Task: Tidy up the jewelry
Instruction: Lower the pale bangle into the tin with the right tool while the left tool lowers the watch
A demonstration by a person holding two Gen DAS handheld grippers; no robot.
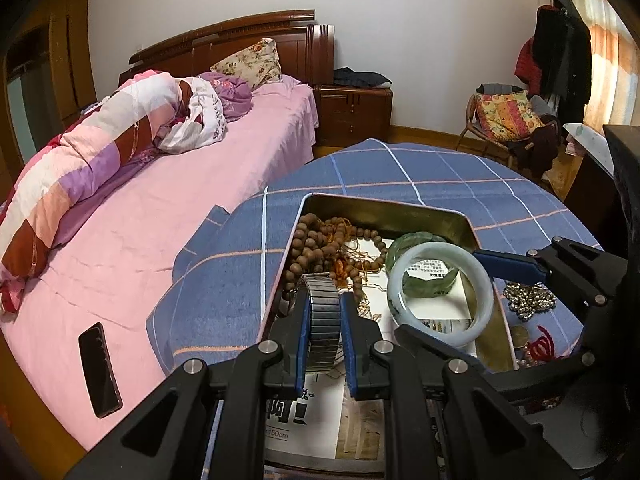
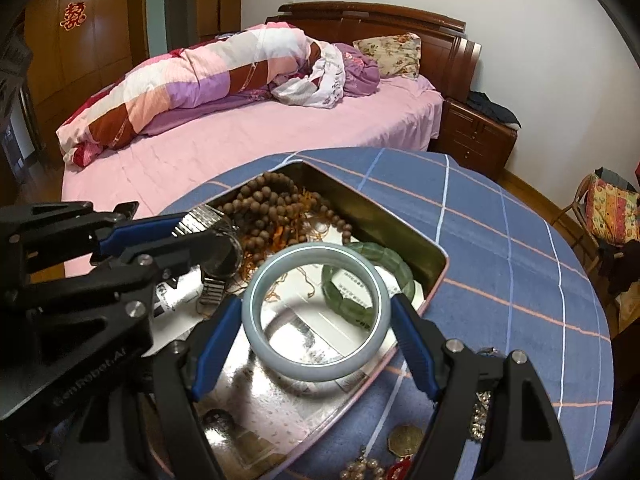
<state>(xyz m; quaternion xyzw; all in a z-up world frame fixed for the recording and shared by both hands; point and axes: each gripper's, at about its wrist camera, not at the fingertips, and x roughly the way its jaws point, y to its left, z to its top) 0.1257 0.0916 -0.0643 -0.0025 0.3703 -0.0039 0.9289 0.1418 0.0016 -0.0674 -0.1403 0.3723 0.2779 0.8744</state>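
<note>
From the left wrist, the left gripper is closed narrowly on the watch, whose metal band runs lengthwise between the blue pads, held over the near-left part of the tin (its left wall lies just beside the grip, the beads just ahead). From the right wrist, the right gripper spreads wide yet grips the pale bangle across its width, ring near flat above the tin's middle, the green bracelet just beyond; I judge open floor lies below it.

Home bedroom, wooden-framed bed with pink sheet, rolled patchwork quilt, floral pillow, bedside cabinet, wardrobe, clothes rack
</note>
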